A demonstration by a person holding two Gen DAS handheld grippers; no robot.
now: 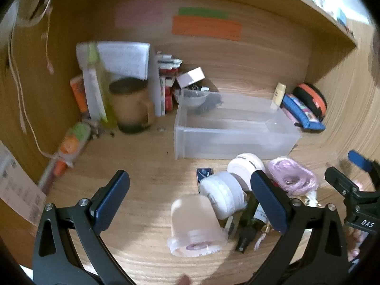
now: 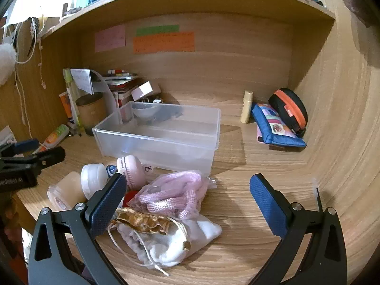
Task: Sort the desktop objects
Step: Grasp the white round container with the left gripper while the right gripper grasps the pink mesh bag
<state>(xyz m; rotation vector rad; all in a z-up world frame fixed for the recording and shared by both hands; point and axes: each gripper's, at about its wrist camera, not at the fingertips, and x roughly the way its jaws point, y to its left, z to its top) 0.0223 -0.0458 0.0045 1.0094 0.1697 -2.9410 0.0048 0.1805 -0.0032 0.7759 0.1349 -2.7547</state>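
Status: the sorting had barely begun, judged from the layout. The clear plastic bin (image 2: 166, 133) stood on the desk (image 2: 249, 213) and looked almost empty; dark shapes near its far end may have been inside or behind it, which the views did not settle.

Unsorted items lay in a cluster on the desk just in front of the bin:
- a bag of pink cord (image 2: 173, 196);
- a white drawstring pouch (image 2: 180, 239) with a gold item (image 2: 142, 220) resting on it;
- a round pink-and-white case (image 2: 130, 168);
- a white jar (image 1: 223, 196);
- an overturned translucent cup (image 1: 196, 225).

The left gripper (image 1: 190, 190) was spread wide above the cup and jar, grasping nothing. The right gripper (image 2: 188, 198) was likewise released, poised over the cord bag and pouch.

Remaining: apparently the whole cluster.
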